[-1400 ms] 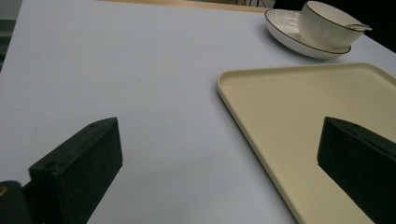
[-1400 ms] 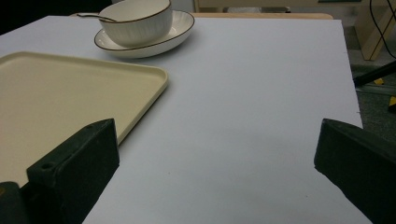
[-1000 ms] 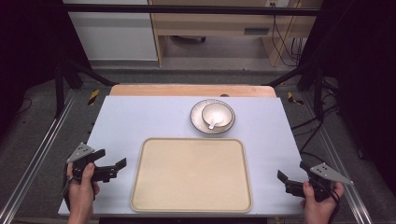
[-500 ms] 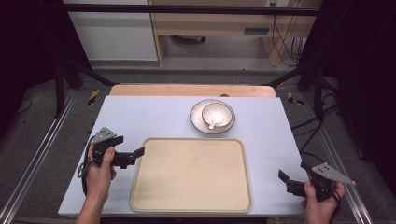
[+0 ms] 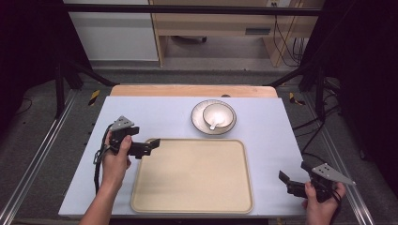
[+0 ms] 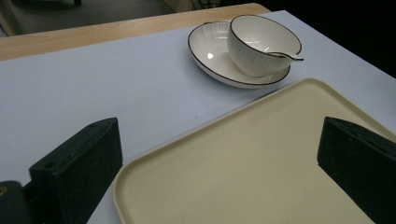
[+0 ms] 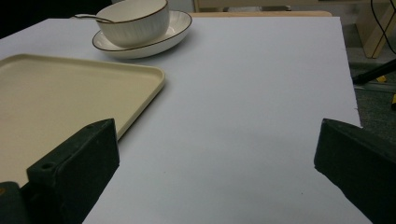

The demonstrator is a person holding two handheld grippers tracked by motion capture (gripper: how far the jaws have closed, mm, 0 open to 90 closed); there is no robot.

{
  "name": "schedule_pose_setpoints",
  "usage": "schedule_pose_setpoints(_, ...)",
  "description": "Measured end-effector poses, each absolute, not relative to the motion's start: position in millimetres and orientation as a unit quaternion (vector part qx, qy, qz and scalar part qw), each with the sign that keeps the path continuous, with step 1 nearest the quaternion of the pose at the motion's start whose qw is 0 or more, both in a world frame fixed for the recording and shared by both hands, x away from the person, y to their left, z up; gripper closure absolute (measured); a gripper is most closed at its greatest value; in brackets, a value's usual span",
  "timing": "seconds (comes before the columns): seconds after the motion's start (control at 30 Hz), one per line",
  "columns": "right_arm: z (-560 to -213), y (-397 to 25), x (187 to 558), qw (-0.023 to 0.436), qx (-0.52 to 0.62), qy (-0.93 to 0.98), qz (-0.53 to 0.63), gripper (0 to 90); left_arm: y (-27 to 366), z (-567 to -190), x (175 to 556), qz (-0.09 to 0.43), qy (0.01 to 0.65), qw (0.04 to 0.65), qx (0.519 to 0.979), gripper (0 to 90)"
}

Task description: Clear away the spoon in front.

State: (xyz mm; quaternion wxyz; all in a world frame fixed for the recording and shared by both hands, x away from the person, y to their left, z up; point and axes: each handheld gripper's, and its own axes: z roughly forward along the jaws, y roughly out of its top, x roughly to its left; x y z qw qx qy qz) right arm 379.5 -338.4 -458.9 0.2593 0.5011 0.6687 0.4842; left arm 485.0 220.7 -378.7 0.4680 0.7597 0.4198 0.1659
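Tabletop (image 5: 164, 112): a pale lilac-grey sheet is laid over it, with a strip of bare wood seen along the far edge.
Tray (image 5: 192, 176): a cream, round-cornered tray is set at the near middle of the tabletop — nothing is seen lying in it.
Saucer (image 5: 199, 123): a white, dark-rimmed saucer is placed just beyond the tray's far edge, close to it but apart from it.
Bowl (image 5: 218, 115): a white ribbed bowl is seated on the saucer, upright.
Spoon (image 5: 213, 124): a white spoon is rested inside the bowl, its handle laid over the rim.
Left tool (image 5: 152, 145): it is held in the left hand (image 5: 117, 157) at the tray's left far corner; its jaws are spread wide, one over the bare tabletop and one over the tray, nothing being gripped.
Right tool (image 5: 285, 180): it is held in the right hand (image 5: 321, 206) near the tabletop's right near corner, well apart from the tray — jaws spread wide, nothing between them.
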Motion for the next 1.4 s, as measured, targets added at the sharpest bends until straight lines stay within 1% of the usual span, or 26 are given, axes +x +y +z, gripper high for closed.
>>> schedule_pose_setpoints(0.4, -458, -338, 379, 0.256, 0.501, 0.667, 0.489, 0.5, 195, -369, 507, 0.17, 0.405, 0.467, 0.767, 0.0)
schedule_pose_setpoints(0.83, -459, -337, 380, 0.252, 0.497, 0.669, 0.492, 0.5, 166, -368, 531, 0.147, 0.402, 0.466, 0.775, 1.3)
schedule_pose_setpoints(1.2, -459, -337, 380, 0.25, 0.496, 0.669, 0.494, 0.5, 132, -368, 547, 0.137, 0.393, 0.457, 0.786, 1.4)
schedule_pose_setpoints(1.4, -458, -335, 381, 0.249, 0.493, 0.671, 0.495, 0.5, 119, -368, 554, 0.143, 0.397, 0.44, 0.793, 6.1)
